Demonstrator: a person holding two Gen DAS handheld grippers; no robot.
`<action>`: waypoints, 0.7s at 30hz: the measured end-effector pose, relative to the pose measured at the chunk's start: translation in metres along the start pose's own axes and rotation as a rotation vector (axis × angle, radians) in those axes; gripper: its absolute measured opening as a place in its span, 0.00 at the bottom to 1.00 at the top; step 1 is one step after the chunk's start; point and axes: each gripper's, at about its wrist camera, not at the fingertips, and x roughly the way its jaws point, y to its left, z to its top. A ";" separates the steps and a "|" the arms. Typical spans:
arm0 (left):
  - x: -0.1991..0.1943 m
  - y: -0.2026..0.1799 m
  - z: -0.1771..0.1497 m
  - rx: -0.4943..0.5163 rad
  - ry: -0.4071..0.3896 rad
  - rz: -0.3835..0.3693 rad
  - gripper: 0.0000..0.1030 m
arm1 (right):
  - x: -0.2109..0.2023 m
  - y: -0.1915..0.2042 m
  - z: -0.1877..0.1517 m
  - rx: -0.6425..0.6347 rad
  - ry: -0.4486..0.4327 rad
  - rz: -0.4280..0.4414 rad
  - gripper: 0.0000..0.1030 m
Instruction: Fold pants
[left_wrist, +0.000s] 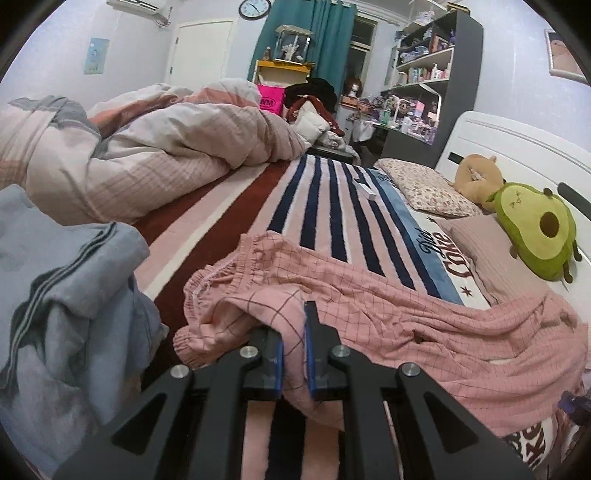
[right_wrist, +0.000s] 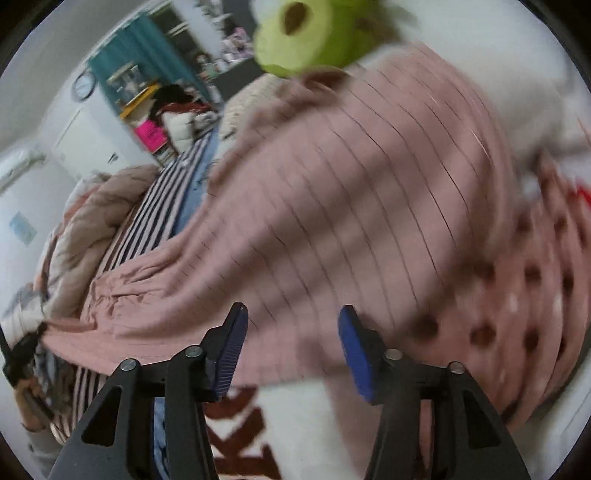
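**Pink checked pants pinched at the waist, legs trailing across the bed**

My left claw (left_wrist: 294, 343) is clamped on a fold of the pink checked pants (left_wrist: 388, 310), close to the elastic waistband (left_wrist: 221, 273). The cloth is squeezed between the two blue pads (left_wrist: 279, 363) and spills out below them toward the camera. The waistband lies bunched just ahead and to the left of the grip, and the legs run off to the right in loose wrinkles over the striped blanket (left_wrist: 325, 206) that covers the bed.

My right claw (right_wrist: 291, 339) is spread wide, its blue pads (right_wrist: 229, 350) well apart with nothing between them. It hangs just above the near edge of the pants (right_wrist: 351, 221), which fill most of that view as a broad pink sheet. That picture is smeared by motion, so fine detail of the cloth there is hard to read. Far left in that view, the left claw (right_wrist: 22, 354) shows as a dark shape at a drawn-up corner of the fabric.

A grey-blue garment (left_wrist: 74, 295) lies heaped just left of the waistband. A rumpled duvet (left_wrist: 147, 147) sits further back on the left. By the white headboard (left_wrist: 517, 147) an avocado plush (left_wrist: 535, 232) rests beside a brown plush (left_wrist: 476, 173), near a flowered pillow (left_wrist: 424, 188).
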 end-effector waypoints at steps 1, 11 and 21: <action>0.000 0.000 -0.002 0.002 0.001 -0.002 0.07 | 0.001 -0.004 -0.005 0.014 0.006 -0.001 0.50; -0.001 -0.007 -0.012 0.005 0.023 -0.014 0.07 | 0.016 -0.028 -0.008 0.083 -0.052 -0.059 0.60; -0.009 -0.001 -0.009 -0.003 0.002 0.000 0.07 | -0.010 0.014 0.011 -0.035 -0.147 -0.014 0.01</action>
